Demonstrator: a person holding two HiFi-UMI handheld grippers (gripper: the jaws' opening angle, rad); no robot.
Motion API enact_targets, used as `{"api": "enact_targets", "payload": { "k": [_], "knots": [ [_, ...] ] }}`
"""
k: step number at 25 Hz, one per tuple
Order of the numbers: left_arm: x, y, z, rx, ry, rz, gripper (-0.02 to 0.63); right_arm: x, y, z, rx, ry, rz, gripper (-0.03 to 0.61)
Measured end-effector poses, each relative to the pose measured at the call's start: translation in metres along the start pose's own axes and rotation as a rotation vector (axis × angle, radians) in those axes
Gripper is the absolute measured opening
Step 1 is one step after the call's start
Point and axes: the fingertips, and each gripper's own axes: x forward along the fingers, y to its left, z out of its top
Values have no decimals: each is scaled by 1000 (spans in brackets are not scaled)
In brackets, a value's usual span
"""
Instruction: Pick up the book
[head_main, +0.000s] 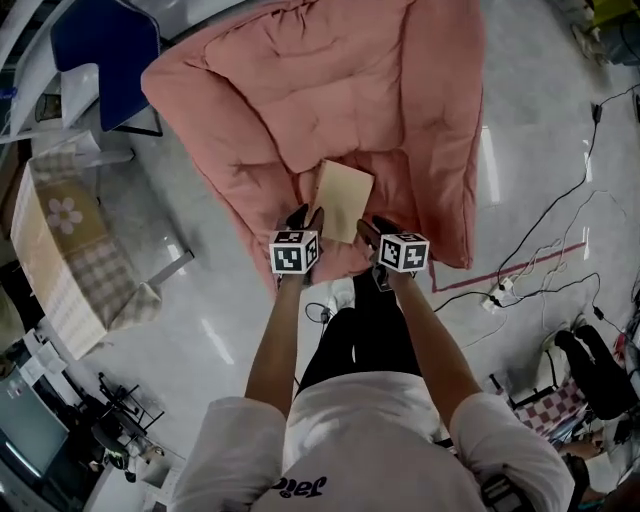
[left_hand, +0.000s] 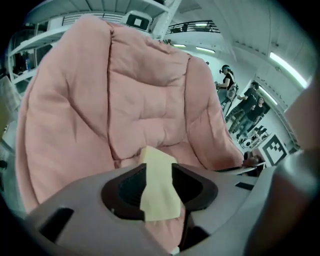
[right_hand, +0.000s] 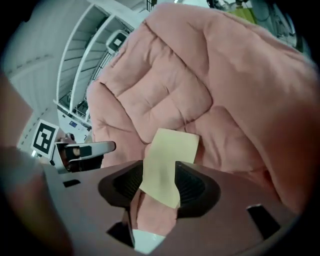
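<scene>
Book: the thin tan book (head_main: 343, 198) lies flat in the dip of the pink padded chair (head_main: 400, 110), at the middle of the head view. One short edge faces the person.
Why it sits there: the soft seat cradles it. It looks slightly tilted on the padding, so no firm surface backs it.
Left gripper: the left gripper (head_main: 307, 220) is at the book's lower left corner in the head view. Its fingers (left_hand: 127, 187) stand apart and grip nothing. In its own view the book shows as a pale strip through the gap, lined up with the opening.
Right gripper: the right gripper (head_main: 372, 236) is just beside the book's lower right corner. Its fingers (right_hand: 194, 186) are also spread and empty, and the book's near edge is framed between them.
Contact: I cannot tell whether either gripper touches the cover yet. Neither pair of pads appears to press on it.
Why both aim at the near edge: probably because this edge is nearest the person and sticks out from the padding. That gives each gripper a rim to slide over. A hold at each corner would keep a floppy, thin book level.
Step in hand: the approach looks finished and the grasp has not been made.
Next move calls for: sliding one finger under the cover and one over it before closing.
Risk: the cushion may yield and let the book slide deeper into the seat. A finger could also catch the pink fabric instead.
</scene>
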Motion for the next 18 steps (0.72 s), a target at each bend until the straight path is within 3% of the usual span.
{"api": "enact_targets", "payload": {
  "k": [1,2,8,12,15,18],
  "knots": [
    [11,4,-4,-14,20,-11,174,11,-11,-4,21,16,-16,192],
    [23,8,-7,-22,38,-19,187,23,-22,-6,40,29,-28,200],
    [81,28,-26,-57,113,-21,219,76,-64,-21,118,96,-31,265],
    [103,34,-33,-101,139,-27,221,99,-77,-24,204,91,4,264],
    [110,45,-35,-125,142,16,219,112,-76,-17,244,79,46,256],
    [114,52,-39,-130,147,60,218,116,-77,-18,249,87,41,198]
  ]
}}
